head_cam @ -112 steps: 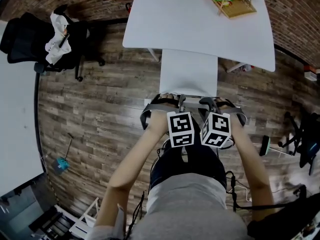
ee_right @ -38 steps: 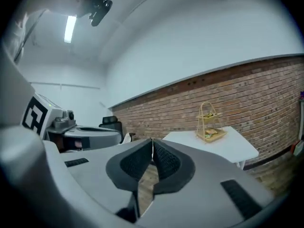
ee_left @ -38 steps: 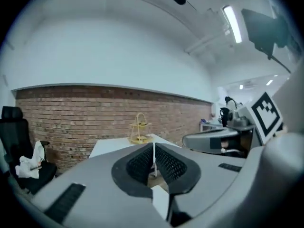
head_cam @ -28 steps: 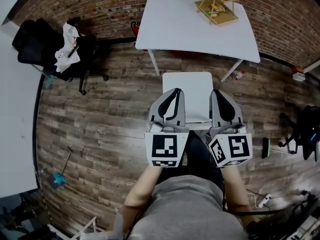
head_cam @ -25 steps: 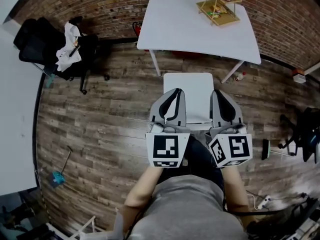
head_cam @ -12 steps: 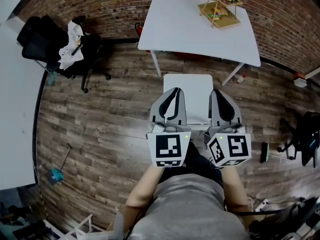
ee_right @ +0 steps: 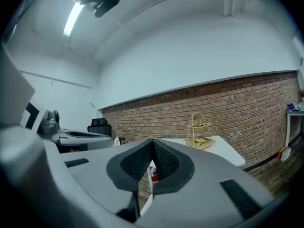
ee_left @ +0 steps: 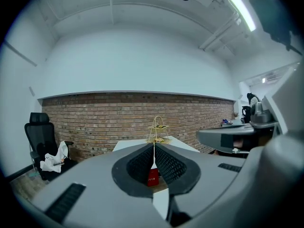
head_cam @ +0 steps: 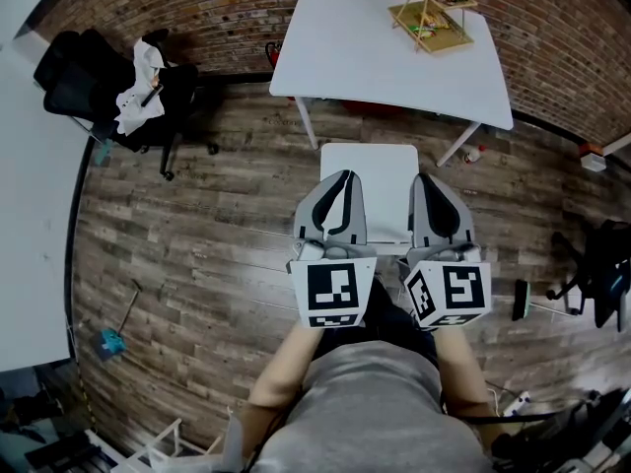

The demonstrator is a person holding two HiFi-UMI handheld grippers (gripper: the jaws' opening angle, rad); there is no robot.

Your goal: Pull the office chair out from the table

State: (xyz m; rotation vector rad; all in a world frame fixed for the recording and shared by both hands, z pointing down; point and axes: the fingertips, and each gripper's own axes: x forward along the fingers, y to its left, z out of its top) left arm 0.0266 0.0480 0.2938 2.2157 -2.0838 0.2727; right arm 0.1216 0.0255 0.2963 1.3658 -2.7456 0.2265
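Note:
The white chair [head_cam: 380, 180] stands on the wooden floor just in front of the white table [head_cam: 375, 57], with a strip of floor between them. Both grippers hover over the chair's near part, side by side and pointing toward the table. The left gripper [head_cam: 340, 178] is shut with nothing between its pads. The right gripper [head_cam: 435, 180] is shut and empty too. In the left gripper view the left gripper [ee_left: 153, 151] has its pads meeting, with a sliver of the white chair [ee_left: 161, 204] below them. The right gripper [ee_right: 152, 152] shows the same in the right gripper view.
A wooden tiered rack [head_cam: 431, 6] sits on the table's far right corner. A black office chair [head_cam: 108, 72] with a white cloth stands at the left by the brick wall. Another white tabletop [head_cam: 30, 215] lines the left edge. Black gear [head_cam: 596, 264] stands at the right.
Since the earliest frame the white chair has come out from under the table, and both grippers have risen toward the camera. Over the last second nothing has visibly moved.

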